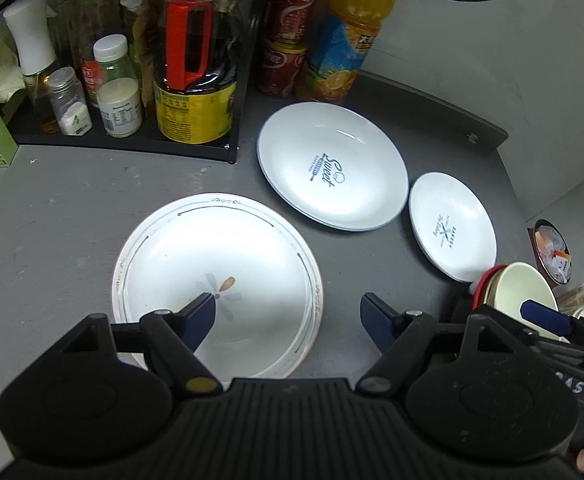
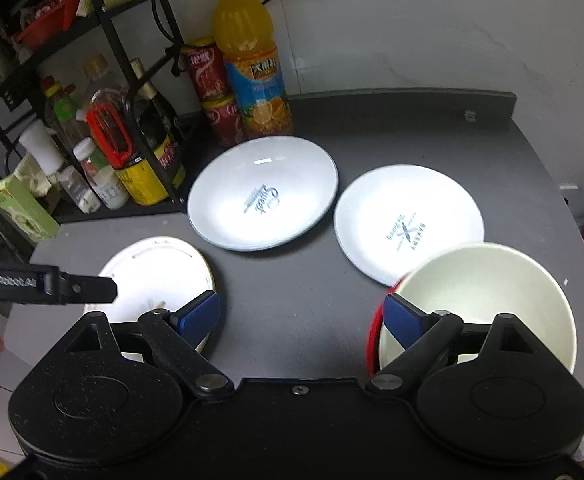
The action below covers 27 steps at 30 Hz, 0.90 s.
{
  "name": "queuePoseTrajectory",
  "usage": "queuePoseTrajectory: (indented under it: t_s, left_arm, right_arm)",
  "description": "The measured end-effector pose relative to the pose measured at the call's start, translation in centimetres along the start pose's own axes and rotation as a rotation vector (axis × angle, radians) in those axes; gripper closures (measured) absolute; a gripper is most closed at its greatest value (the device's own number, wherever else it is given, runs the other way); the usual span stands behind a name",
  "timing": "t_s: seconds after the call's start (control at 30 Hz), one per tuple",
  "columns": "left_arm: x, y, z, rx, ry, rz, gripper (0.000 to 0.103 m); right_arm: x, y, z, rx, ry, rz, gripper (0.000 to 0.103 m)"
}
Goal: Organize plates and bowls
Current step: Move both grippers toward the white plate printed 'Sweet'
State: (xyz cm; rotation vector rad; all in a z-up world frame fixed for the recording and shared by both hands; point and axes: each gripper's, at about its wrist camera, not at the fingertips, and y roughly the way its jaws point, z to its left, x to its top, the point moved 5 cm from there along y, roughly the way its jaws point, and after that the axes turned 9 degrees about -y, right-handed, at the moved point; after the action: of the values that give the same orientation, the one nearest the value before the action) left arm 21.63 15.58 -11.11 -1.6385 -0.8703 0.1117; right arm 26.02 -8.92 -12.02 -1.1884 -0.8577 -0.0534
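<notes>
On the dark counter (image 1: 72, 208) lie three white plates, none touching, and a stack of bowls. The flower plate (image 1: 216, 284) lies nearest the left gripper (image 1: 288, 316); the Sweet plate (image 1: 332, 166) lies further back beside the rack (image 1: 132, 148) of bottles, and the small Bakery plate (image 1: 452, 226) lies to its right. The cream bowl (image 2: 480, 300), nested in a red one (image 2: 374, 340), sits at the counter's near right edge, its rim just in front of the Bakery plate.

The left gripper hangs above the flower plate's right half with its jaws wide apart and empty: one finger over the plate's middle, the other past the rim over bare counter, so the rim lies between them. The right gripper (image 2: 304, 316) also has its jaws wide apart and empty; its right finger overlaps the bowl's near-left wall, but whether it touches cannot be told.

Judging by this, the left hand is better placed for the flower plate, the right for the bowls.
</notes>
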Motion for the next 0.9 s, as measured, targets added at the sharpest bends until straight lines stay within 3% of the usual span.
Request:
queuePoseTrajectory:
  t_s: [0.33, 0.47, 0.57, 0.9]
  left_arm:
    - [2.2, 1.3, -0.4, 0.016, -0.073, -0.018, 0.025]
    - [3.6, 2.1, -0.4, 0.064, -0.107, -0.038, 0.025]
    - [4.6, 2.8, -0.5, 0.033, -0.150, -0.061, 0.025]
    - [7.0, 6.9, -0.5, 0.023, -0.267, -0.078, 0.028]
  right_arm:
    - [2.7, 2.1, -1.8, 0.044, -0.034, 0.008, 0.012]
    - [4.3, 3.7, -2.6, 0.045, -0.042, 0.017, 0.012]
    - [5.5, 4.9, -3.1, 0.073, -0.062, 0.017, 0.013]
    - [9.0, 9.9, -4.8, 0.119, -0.082, 0.086, 0.035]
